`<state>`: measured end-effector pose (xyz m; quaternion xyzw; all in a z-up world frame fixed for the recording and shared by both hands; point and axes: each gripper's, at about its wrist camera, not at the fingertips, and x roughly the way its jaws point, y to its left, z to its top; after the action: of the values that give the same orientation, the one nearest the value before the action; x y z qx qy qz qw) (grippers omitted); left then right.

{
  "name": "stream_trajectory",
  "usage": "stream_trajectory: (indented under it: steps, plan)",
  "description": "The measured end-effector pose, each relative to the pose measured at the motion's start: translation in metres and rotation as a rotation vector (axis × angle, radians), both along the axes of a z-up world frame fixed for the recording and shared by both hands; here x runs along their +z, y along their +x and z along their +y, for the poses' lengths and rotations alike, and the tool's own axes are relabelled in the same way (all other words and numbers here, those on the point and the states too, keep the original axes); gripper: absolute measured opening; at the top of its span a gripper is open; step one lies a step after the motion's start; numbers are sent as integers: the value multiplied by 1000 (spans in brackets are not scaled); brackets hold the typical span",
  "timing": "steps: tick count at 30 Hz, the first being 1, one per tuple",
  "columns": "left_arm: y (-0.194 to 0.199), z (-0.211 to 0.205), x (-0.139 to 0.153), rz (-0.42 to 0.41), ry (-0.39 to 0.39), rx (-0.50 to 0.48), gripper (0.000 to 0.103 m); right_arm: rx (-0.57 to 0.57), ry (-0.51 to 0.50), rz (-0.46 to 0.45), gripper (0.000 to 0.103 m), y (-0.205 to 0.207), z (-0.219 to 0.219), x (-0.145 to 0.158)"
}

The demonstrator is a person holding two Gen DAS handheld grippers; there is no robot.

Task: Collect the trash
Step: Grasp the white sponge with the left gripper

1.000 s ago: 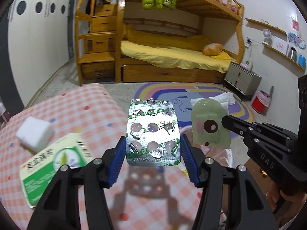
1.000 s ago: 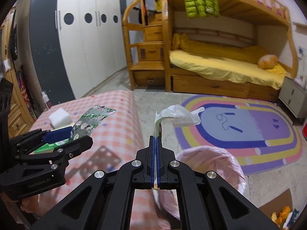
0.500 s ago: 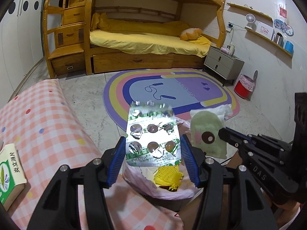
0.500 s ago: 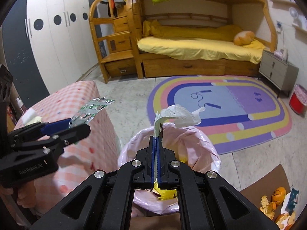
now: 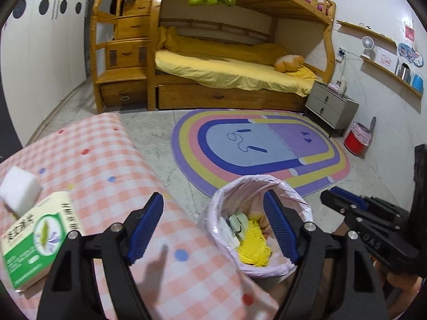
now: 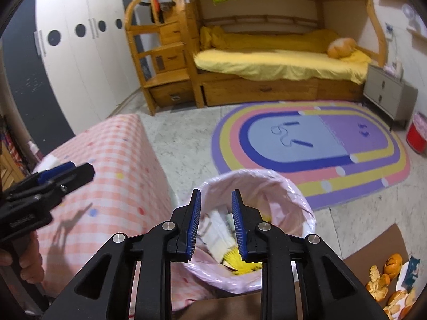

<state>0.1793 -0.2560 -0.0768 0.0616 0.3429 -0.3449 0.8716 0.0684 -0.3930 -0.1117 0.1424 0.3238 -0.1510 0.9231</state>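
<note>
Both grippers tilt down over the pink-lined round trash bin (image 6: pixel 291 194), jaws opening and empty: left gripper (image 5: pixel 213 224) wide, right gripper (image 6: pixel 215 224) narrower. Inside lie white wrappers (image 6: pixel 217 233) (and yellow scraps (image 5: pixel 253 248)).

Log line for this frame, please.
left gripper: opening, empty | right gripper: opening, empty | bin: trash inside | box: on table
</note>
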Motion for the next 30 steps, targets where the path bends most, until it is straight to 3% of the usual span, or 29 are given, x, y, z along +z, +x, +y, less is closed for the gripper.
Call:
stream_trajectory:
  steps: [8,13,22,30]
  plan:
    - [-1,74,34,-86,6,117,75,118,-39,-55,26,20,64,48]
    - [12,135,45,-108,24,245,75,216,-38,-78,26,43,111,67]
    - [43,240,43,-75,60,473,75,383,-35,-54,28,102,188,65]
    - [58,291,25,-1,105,571,78,465,-23,-18,28,146,218,49]
